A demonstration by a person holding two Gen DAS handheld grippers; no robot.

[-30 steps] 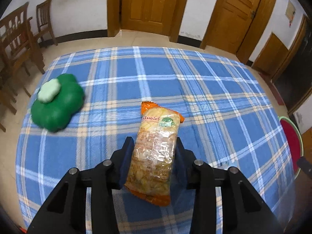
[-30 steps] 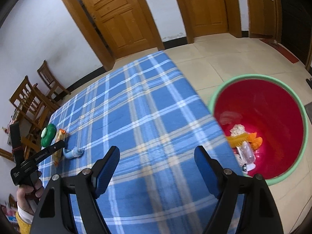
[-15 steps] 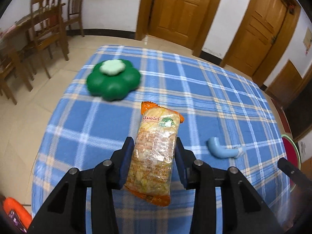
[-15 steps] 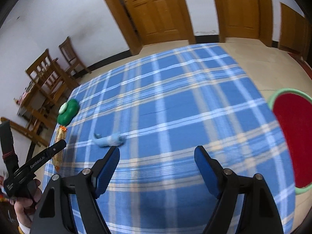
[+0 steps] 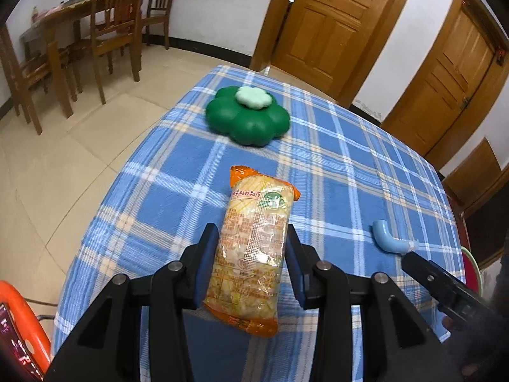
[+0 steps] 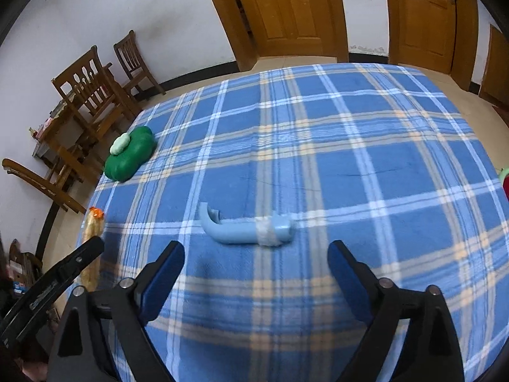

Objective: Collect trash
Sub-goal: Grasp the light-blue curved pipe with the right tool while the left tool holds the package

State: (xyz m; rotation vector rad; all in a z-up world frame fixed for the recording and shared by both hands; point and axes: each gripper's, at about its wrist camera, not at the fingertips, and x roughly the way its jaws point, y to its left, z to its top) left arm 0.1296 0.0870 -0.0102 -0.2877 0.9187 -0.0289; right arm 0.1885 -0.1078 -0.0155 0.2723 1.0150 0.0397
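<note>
Left gripper (image 5: 253,269) has its blue pads pressed on both sides of a clear plastic snack packet with orange sealed ends (image 5: 253,248), carried above the near edge of the blue plaid tablecloth (image 5: 334,165). Right gripper (image 6: 256,273) is empty, jaws opening wide as it tips down toward the pale blue bent plastic tube with a taped band (image 6: 248,227), which lies flat on the cloth just ahead of the fingertips, not yet between them. So one piece of trash is in hand and the second pickup is being lined up. For the next move, I'd say the right hand needs to drop and push forward until the pads straddle the straight taped section, then close across its narrow width. Only a sliver of a red bin with a green rim (image 6: 505,180) shows at the far right edge. Well off near the left corner sits a green flower-shaped cushion with a pale centre (image 6: 130,152).
</note>
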